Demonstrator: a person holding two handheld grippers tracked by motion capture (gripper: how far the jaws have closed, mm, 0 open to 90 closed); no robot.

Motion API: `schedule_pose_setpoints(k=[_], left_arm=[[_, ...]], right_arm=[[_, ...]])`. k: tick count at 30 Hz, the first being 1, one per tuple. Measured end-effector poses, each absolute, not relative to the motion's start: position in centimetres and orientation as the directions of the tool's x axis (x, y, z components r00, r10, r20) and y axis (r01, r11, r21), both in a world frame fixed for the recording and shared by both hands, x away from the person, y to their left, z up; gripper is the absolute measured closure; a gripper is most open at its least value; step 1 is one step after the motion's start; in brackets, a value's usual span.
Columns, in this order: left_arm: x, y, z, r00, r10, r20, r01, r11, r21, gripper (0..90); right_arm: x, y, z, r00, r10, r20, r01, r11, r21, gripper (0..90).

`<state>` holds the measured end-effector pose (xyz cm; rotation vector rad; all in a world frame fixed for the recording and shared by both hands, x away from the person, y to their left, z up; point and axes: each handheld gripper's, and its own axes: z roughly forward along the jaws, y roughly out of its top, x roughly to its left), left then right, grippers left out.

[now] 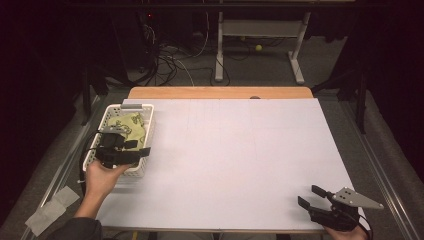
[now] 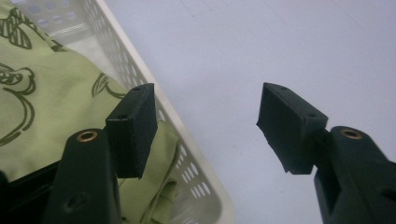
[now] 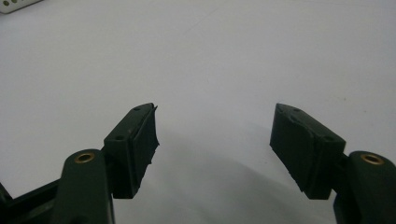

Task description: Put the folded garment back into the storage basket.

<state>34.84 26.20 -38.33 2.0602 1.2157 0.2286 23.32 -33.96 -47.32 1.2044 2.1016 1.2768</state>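
Observation:
A white perforated basket (image 1: 111, 114) stands at the table's left edge with a light green patterned cloth (image 1: 131, 123) inside it. My left gripper (image 1: 139, 148) hovers over the basket's near right side, held by a hand, and is open with nothing between its jaws. In the left gripper view the gripper (image 2: 208, 98) straddles the basket's rim (image 2: 187, 144): one jaw is above the cloth (image 2: 46, 93), the other above the bare table. My right gripper (image 1: 307, 196) rests near the table's front right corner, open and holding nothing; the right gripper view has it (image 3: 215, 116) over the white surface.
The white tabletop (image 1: 235, 150) spreads between the two grippers, with a wooden strip (image 1: 220, 92) along its far edge. A corner of the basket (image 3: 14, 4) sits at the top left of the right gripper view. Beyond the table lie floor cables and desk legs (image 1: 218, 50).

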Motion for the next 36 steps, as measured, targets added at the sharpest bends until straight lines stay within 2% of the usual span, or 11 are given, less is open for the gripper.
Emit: schedule_pose_setpoints(k=[36], left_arm=[[33.9,23.1,-39.0,0.606,0.772,-0.191,0.653,-0.346,0.673,34.5]], right_arm=[[23.3,-34.0,-47.3,-0.551,0.829,0.093,0.465,0.213,0.859,32.2]])
